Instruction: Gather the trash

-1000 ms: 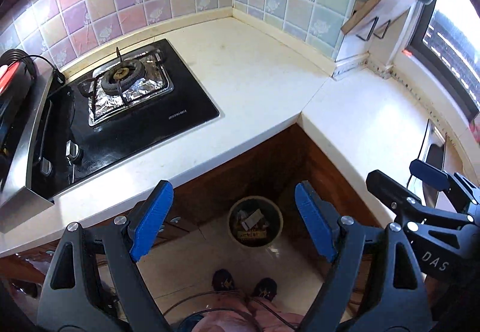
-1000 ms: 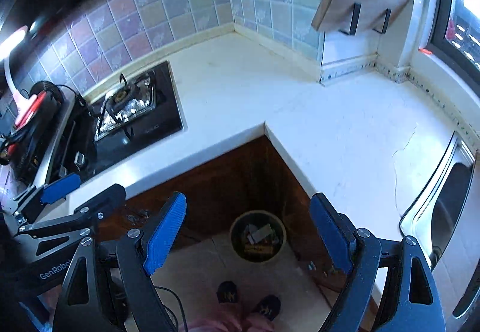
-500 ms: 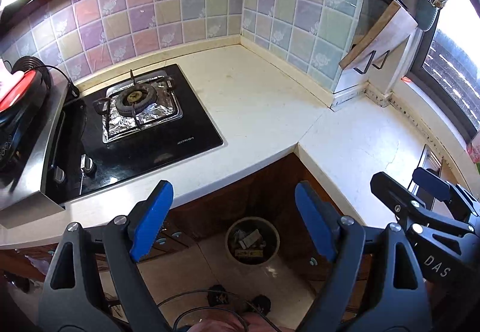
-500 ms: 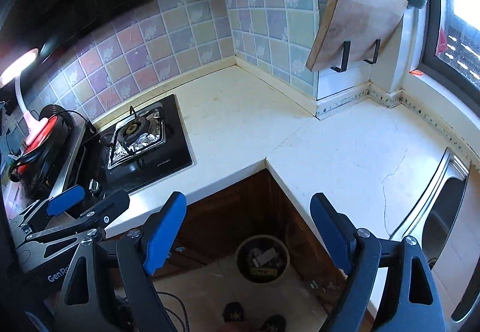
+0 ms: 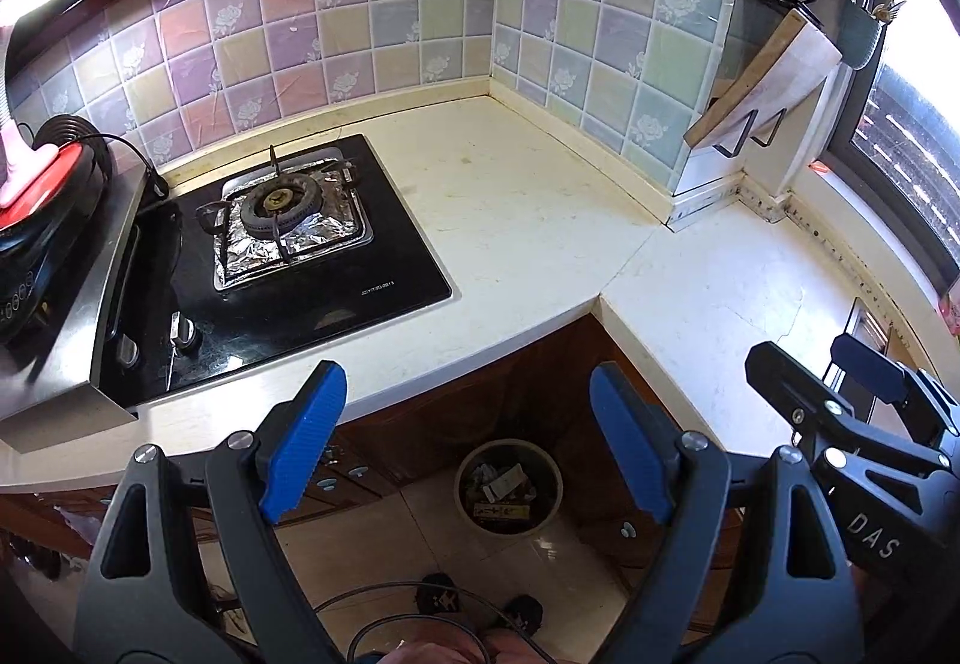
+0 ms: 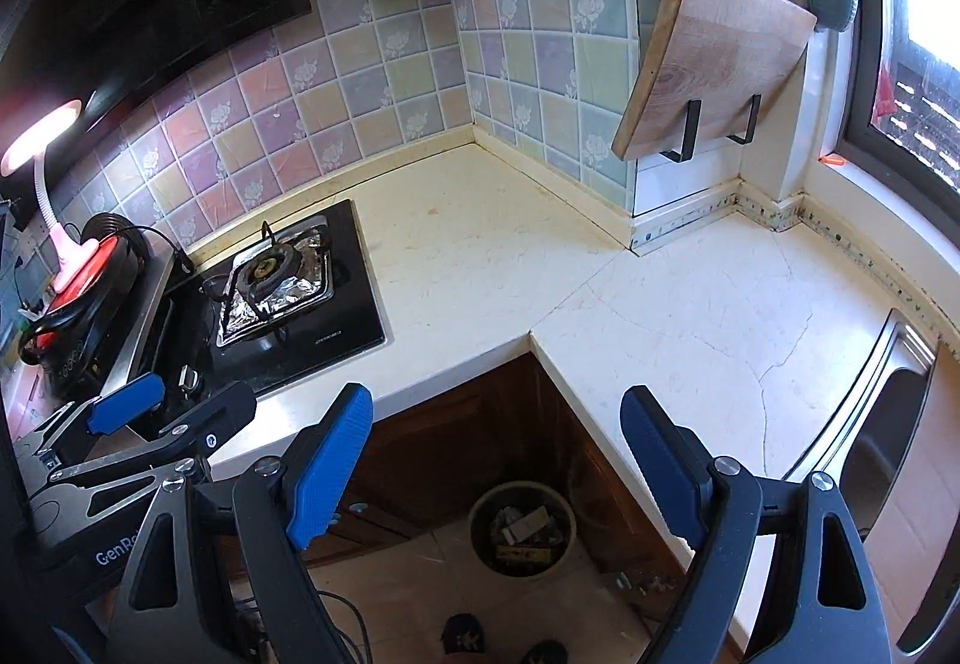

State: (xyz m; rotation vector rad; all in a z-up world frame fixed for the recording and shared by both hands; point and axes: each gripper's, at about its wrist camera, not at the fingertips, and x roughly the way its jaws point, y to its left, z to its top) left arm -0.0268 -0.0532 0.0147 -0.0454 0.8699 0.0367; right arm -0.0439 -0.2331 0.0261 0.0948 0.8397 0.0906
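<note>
A round trash bin stands on the floor in the inner corner under the L-shaped counter, with paper scraps inside. My left gripper hangs open and empty high above it, and the bin shows between the blue pads. In the right wrist view the same bin and scraps lie below my right gripper, also open and empty. The two grippers are side by side: the right gripper appears at the right, the left gripper at the left. No loose trash shows on the white counter.
A black gas hob with foil around its burner sits left. Beyond it stand a red and black appliance and a pink lamp. A wooden cutting board hangs on the tiled wall, and a steel sink lies right. A person's feet are near the bin.
Both grippers have risen and tilted up. The bin and feet now sit lower and smaller, and more tiled wall and hanging racks show. Both stay open.
</note>
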